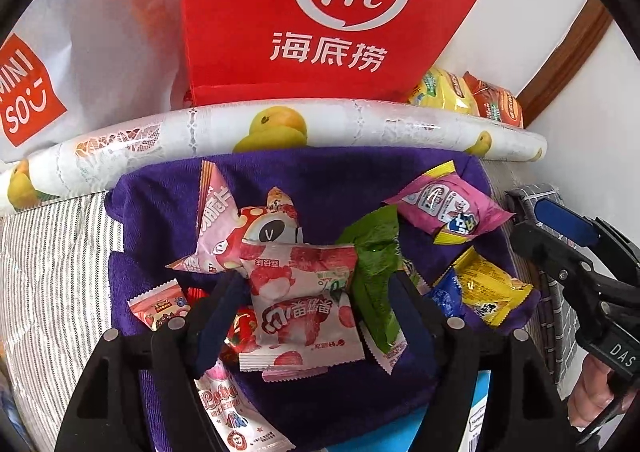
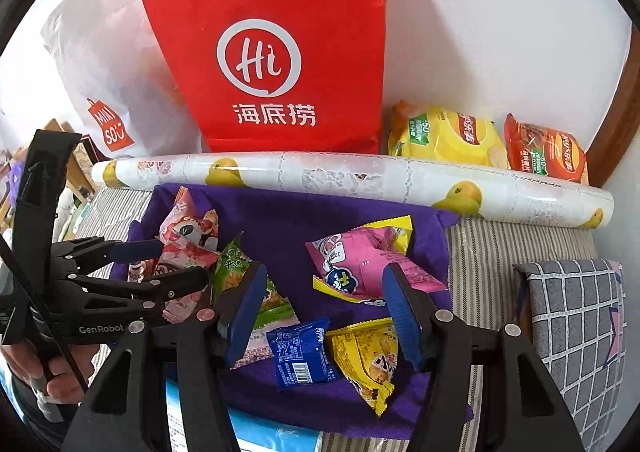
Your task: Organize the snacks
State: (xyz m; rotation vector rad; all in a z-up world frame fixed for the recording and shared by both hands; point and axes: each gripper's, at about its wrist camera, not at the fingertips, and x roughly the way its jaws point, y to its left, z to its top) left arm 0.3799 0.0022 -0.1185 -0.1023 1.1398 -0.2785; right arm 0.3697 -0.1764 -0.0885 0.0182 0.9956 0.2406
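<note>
Several small snack packets lie on a purple cloth (image 1: pixel 168 211). My left gripper (image 1: pixel 312 300) is open and straddles a pink-and-white lychee packet (image 1: pixel 300 316); its pads do not press on it. A green packet (image 1: pixel 372 268) lies against its right finger. In the right wrist view the left gripper (image 2: pixel 160 264) sits at the left over the same pink packets. My right gripper (image 2: pixel 324 312) is open and holds nothing. It hangs over a blue packet (image 2: pixel 300 352) and a yellow packet (image 2: pixel 368 356), with a pink packet with yellow ends (image 2: pixel 360 256) just beyond.
A red paper bag (image 2: pixel 280 51) and a white Miniso bag (image 2: pixel 104 71) stand against the wall behind a fruit-print roll (image 2: pixel 360 179). Yellow (image 2: pixel 444 135) and orange chip bags (image 2: pixel 544 147) lie at the back right. A grey checked box (image 2: pixel 576 316) stands right of the cloth.
</note>
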